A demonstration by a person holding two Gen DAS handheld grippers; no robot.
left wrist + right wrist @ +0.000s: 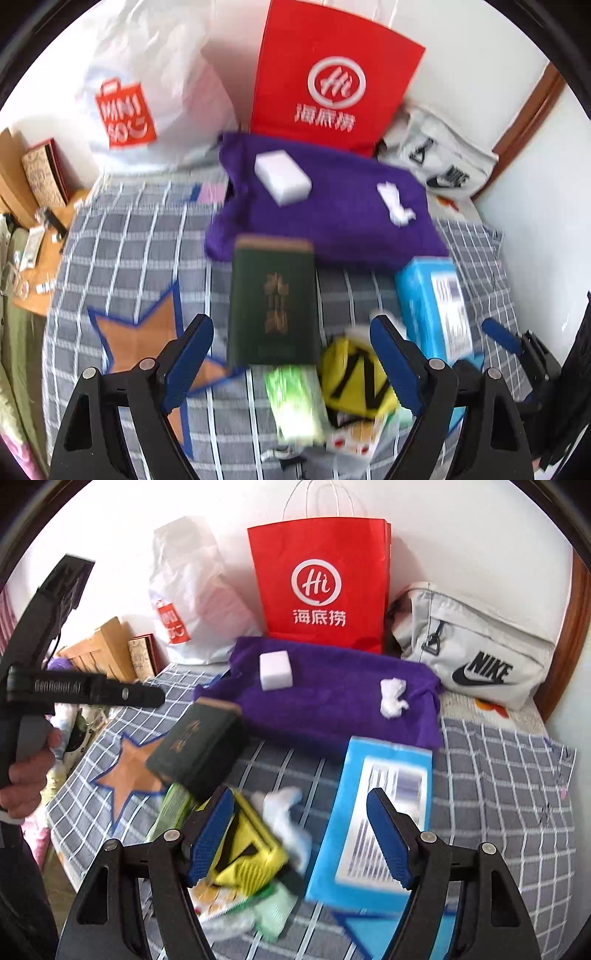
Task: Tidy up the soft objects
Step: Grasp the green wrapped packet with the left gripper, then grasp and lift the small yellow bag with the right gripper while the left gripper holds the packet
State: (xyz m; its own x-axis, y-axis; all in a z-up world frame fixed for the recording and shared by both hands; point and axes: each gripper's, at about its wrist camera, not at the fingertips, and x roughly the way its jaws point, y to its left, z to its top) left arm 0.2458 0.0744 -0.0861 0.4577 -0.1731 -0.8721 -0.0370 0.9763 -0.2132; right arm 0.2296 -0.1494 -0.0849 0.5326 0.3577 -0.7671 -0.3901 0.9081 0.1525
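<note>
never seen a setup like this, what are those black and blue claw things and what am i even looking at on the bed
Those claws are hand-held grippers, one per hand, each carrying a fisheye camera that looks along its fingers. One picture comes from the left gripper, the other from the right gripper. Both are open and hold nothing. On the checked bedspread lie a purple cloth with a white sponge block and a cotton wad on it, a dark green book, a blue box and a yellow pouch.
</note>
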